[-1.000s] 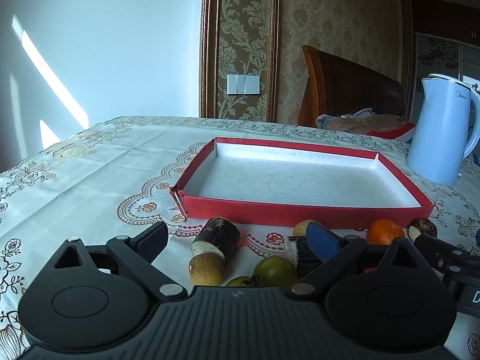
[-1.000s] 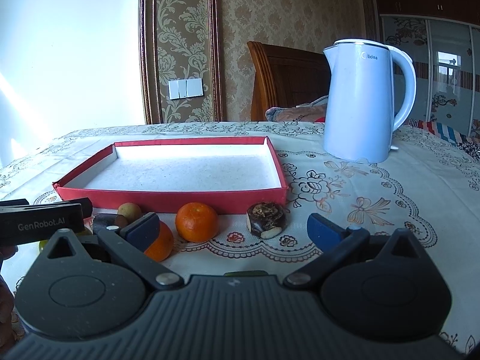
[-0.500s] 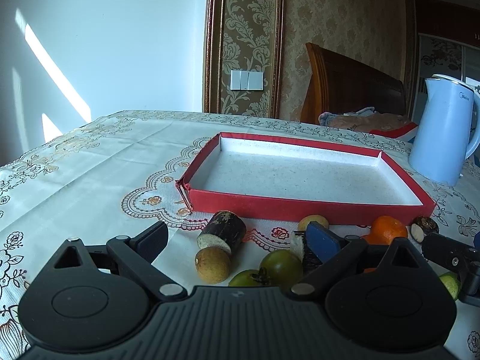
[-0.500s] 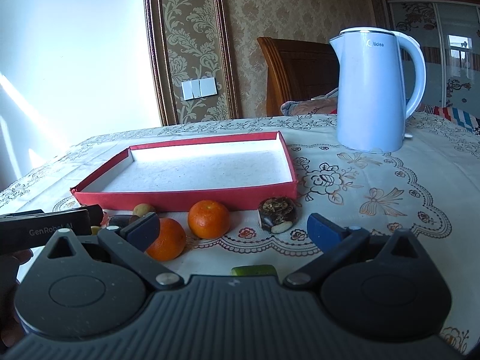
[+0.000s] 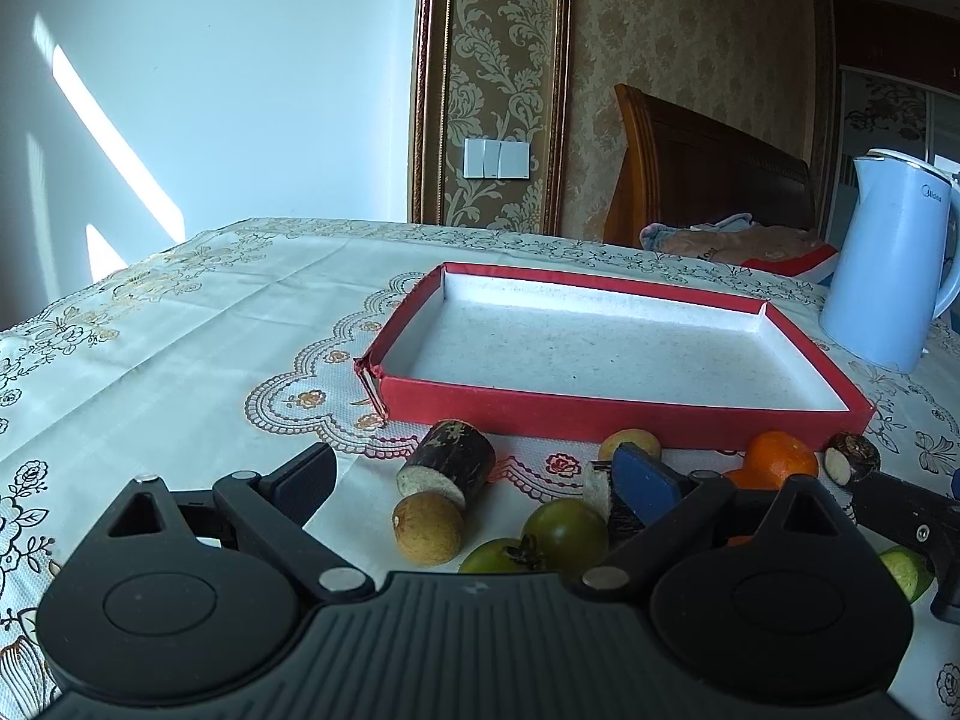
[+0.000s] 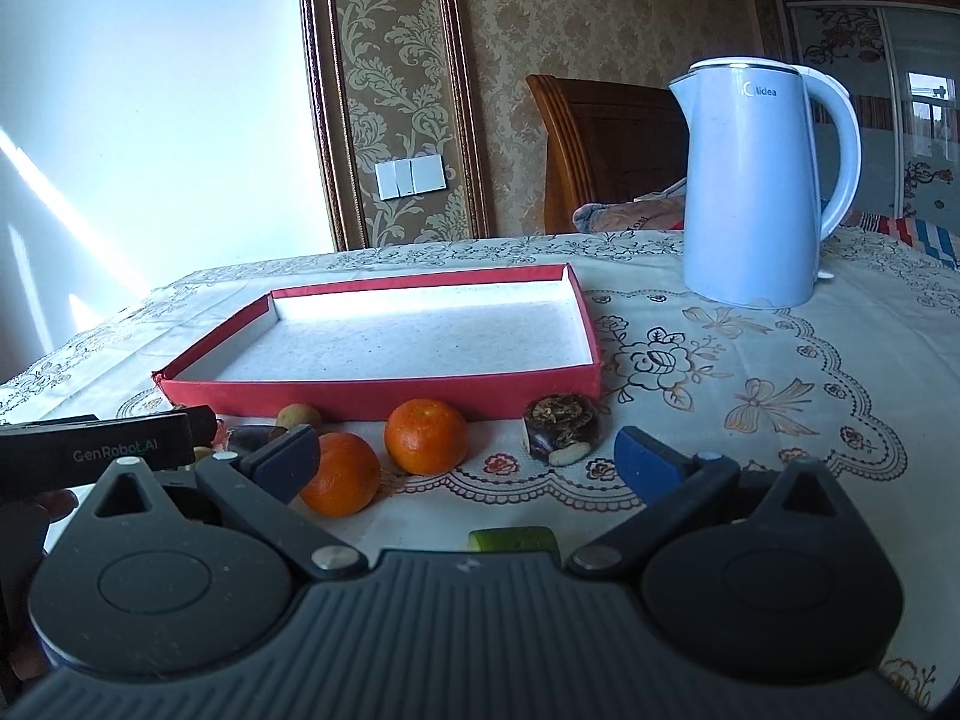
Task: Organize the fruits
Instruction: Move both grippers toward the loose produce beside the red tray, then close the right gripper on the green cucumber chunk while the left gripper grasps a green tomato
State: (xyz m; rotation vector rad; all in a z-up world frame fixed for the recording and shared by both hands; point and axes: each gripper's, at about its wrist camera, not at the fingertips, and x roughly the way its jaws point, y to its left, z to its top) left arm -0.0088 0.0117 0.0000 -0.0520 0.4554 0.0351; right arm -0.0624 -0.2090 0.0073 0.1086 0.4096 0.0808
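Observation:
A shallow red tray (image 5: 618,411) (image 6: 384,391) with a white floor lies in the middle of the table, with nothing in it. Fruit lies loose along its near side: a dark sugarcane piece (image 5: 450,463), a brown longan (image 5: 427,529), two green tomatoes (image 5: 564,533), two oranges (image 6: 426,435) (image 6: 339,474), a dark cut piece (image 6: 561,427) and a green slice (image 6: 511,539). My left gripper (image 5: 474,477) is open, low over the sugarcane and longan. My right gripper (image 6: 462,461) is open above the oranges and holds nothing.
A pale blue electric kettle (image 6: 753,192) (image 5: 888,258) stands at the back right of the tray. A wooden chair back (image 6: 606,156) with cloth on it rises behind the table. The lace tablecloth (image 5: 180,324) stretches to the left.
Both grippers have risen and drawn back a little, so the tray and fruit sit lower and farther in each view. Both stay open; no fruit has moved.

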